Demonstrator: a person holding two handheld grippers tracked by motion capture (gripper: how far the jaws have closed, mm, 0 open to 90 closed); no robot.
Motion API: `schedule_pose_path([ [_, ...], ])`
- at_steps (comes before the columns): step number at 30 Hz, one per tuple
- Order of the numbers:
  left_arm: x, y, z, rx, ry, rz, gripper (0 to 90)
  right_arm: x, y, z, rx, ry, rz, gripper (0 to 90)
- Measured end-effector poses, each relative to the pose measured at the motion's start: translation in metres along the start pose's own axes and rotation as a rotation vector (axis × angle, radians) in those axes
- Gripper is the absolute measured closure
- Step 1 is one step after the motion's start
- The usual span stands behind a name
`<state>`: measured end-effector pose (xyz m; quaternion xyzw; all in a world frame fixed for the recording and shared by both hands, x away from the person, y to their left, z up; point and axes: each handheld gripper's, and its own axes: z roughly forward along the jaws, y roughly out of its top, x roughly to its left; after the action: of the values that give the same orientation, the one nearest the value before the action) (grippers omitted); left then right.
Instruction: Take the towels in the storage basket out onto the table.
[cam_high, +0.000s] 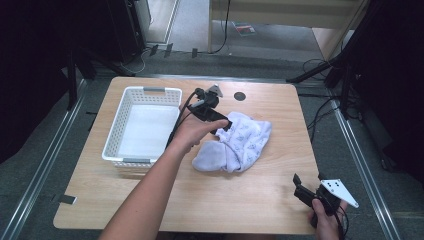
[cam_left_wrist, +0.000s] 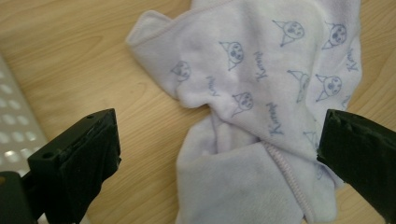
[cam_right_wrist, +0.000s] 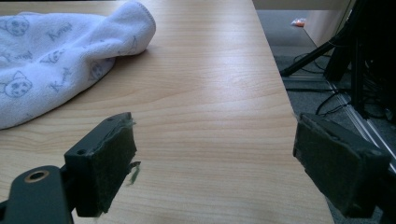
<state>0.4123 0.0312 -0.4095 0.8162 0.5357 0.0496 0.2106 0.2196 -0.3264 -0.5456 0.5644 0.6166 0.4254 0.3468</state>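
The left gripper (cam_high: 223, 123) hung over the crumpled towel (cam_high: 235, 142) on the counter (cam_high: 225, 195) beside the basket (cam_high: 120, 130), jaws wide, nothing between them. The right gripper (cam_high: 306, 186) waited near the front edge, jaws wide and bare. Next, I judged, came a fresh pinch on a hem; the left gripper view showed the cloth's stitched edge (cam_left_wrist: 285, 168).

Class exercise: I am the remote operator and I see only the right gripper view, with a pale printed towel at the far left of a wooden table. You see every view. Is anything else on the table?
Observer: Yes, a white perforated basket stands left of the towel in the high view.
Operator: Is anything in the basket?
Observer: Nothing that I can see; its floor looks bare.
Operator: Where is the left claw?
Observer: The left claw is at the towel's left edge, jaws wide apart, gripping nothing.
Operator: And my own claw?
Observer: The right claw is near the table's front right corner.
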Motion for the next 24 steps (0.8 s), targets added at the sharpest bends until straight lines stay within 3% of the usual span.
schedule_pose_path([
  [5, 0.024, -0.01, -0.022, -0.032, 0.022, -0.026, 0.0, 0.0, 0.0, 0.0, -0.003, -0.004, -0.004, 13.4],
  [6, 0.024, -0.01, -0.022, -0.032, 0.022, -0.026, 0.0, 0.0, 0.0, 0.0, -0.003, -0.004, -0.004, 13.4],
  [7, 0.034, -0.014, -0.029, -0.039, 0.029, -0.035, 0.0, 0.0, 0.0, 0.0, -0.003, -0.004, -0.003, 13.3],
  [8, 0.034, -0.014, -0.029, -0.039, 0.029, -0.035, 0.0, 0.0, 0.0, 0.0, -0.003, -0.004, -0.003, 13.3],
  [11, 0.057, -0.027, -0.044, -0.057, 0.046, -0.056, 0.0, 0.0, 0.0, 0.0, -0.002, -0.003, -0.001, 13.3],
  [14, 0.068, -0.034, -0.05, -0.065, 0.058, -0.073, 0.0, 0.0, 0.0, 0.0, -0.003, -0.003, 0.0, 13.4],
  [15, 0.079, -0.041, -0.055, -0.071, 0.066, -0.091, 0.0, 0.0, 0.0, 0.0, -0.002, -0.003, 0.0, 13.3],
  [19, 0.093, -0.05, -0.063, -0.074, 0.07, -0.11, 0.0, 0.0, 0.0, 0.0, -0.002, -0.003, -0.001, 13.3],
  [22, 0.112, -0.065, -0.077, -0.087, 0.102, -0.133, 0.0, 0.0, 0.0, 0.0, 0.0, -0.003, 0.001, 13.4],
  [24, 0.118, -0.07, -0.081, -0.092, 0.106, -0.141, 0.0, 0.0, 0.0, 0.0, 0.0, -0.002, 0.0, 13.4],
])
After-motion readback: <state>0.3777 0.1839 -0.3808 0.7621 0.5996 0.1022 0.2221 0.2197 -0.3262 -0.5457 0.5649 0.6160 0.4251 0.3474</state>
